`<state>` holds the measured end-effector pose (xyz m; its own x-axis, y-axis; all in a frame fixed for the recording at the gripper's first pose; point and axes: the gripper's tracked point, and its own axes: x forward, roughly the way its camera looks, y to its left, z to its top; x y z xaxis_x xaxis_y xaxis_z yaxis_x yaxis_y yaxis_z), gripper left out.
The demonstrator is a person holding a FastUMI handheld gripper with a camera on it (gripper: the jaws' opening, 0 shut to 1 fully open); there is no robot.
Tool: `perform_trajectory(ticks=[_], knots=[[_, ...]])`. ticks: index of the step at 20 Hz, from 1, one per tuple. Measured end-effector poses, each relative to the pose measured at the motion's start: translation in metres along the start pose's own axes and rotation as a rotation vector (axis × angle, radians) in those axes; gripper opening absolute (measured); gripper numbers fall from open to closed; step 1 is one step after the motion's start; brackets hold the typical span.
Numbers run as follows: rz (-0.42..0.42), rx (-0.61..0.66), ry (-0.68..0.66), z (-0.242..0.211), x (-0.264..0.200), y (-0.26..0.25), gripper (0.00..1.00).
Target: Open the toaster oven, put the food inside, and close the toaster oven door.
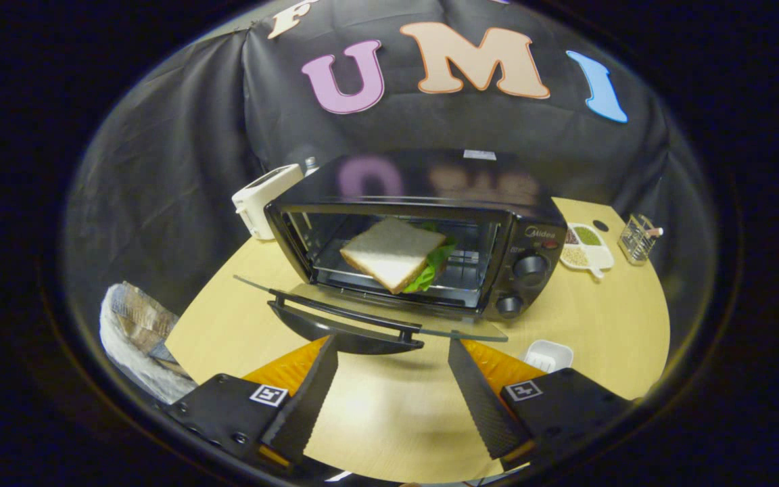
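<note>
Right, gripper [393, 348] spread w/ nothing between its fingers, tips just short of glass door [369, 314], folded down flat. Boxy black toaster oven [423, 237] on pale wood table [606, 325]; sandwich [396, 253], square bread w/ lettuce, on rack inside.

Claw [393, 348] with square tag markers

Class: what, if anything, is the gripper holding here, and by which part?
Nothing. The gripper is open, its fingers apart just short of the open door's handle; the sandwich sits inside the oven.
</note>
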<state>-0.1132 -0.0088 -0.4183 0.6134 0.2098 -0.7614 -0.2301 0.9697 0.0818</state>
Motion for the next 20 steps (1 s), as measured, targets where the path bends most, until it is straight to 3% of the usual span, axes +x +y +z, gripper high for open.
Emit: perform_trajectory(ticks=[4, 9, 20], knots=[[-0.030, -0.080, -0.064, 0.025, 0.004, -0.004, 1.00], [-0.080, -0.066, -0.096, 0.051, 0.021, -0.023, 1.00], [-0.061, -0.027, -0.083, 0.043, 0.025, -0.020, 1.00]])
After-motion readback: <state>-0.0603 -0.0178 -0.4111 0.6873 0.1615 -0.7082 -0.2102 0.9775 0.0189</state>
